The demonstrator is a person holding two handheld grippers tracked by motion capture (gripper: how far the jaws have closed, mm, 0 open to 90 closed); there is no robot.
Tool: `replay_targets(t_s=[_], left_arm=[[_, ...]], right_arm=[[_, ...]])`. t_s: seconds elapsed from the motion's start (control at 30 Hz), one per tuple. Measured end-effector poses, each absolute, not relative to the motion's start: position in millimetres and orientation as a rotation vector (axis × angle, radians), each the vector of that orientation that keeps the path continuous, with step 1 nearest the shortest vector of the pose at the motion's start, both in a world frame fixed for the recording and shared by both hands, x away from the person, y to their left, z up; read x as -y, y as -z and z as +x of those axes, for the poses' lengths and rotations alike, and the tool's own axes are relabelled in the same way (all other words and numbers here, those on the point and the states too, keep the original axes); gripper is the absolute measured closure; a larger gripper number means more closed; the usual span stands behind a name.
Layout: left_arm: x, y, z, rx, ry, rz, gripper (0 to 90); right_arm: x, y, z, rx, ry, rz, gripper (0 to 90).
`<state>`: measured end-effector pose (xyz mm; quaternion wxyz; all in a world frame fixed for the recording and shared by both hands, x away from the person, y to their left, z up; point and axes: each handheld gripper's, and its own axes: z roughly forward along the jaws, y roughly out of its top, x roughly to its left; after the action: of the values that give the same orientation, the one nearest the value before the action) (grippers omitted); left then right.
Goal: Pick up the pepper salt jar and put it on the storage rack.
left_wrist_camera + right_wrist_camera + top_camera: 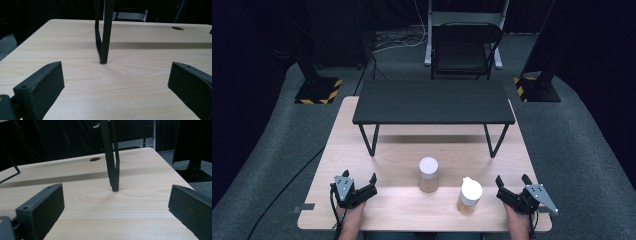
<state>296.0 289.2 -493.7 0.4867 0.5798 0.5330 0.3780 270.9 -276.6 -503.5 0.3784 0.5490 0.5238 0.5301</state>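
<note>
High view: we are resting both tools, left [359, 183] and right [513, 183], jaws apart and empty, on the counter [392, 205]; two jars [428, 174] [470, 196] are standing between them. Next, we judge, is reaching for one.

I work in a recording studio or lab: black curtains all round, grey carpet [272, 165], stands on hazard-striped bases [318, 91], loose cables [397, 40], a folding chair [464, 47] behind my bench [402, 205].
</note>
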Motion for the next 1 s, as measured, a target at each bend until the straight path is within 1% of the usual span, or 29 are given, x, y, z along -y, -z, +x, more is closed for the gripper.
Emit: replay_targets(t_s=[0.23,0.6,1.0], left_arm=[[-290,494,296,-1.29,-0.912,1.412,0.1],[-294,487,301,-1.258,-0.864,1.474,0.1],[-294,476,295,-1.177,-0.818,1.519,0.5]], right_arm=[[277,503,271,-1.342,-1.353,1.4,0.0],[277,503,272,-1.348,-1.354,1.398,0.0],[278,503,272,-1.35,-1.357,1.397,0.0]])
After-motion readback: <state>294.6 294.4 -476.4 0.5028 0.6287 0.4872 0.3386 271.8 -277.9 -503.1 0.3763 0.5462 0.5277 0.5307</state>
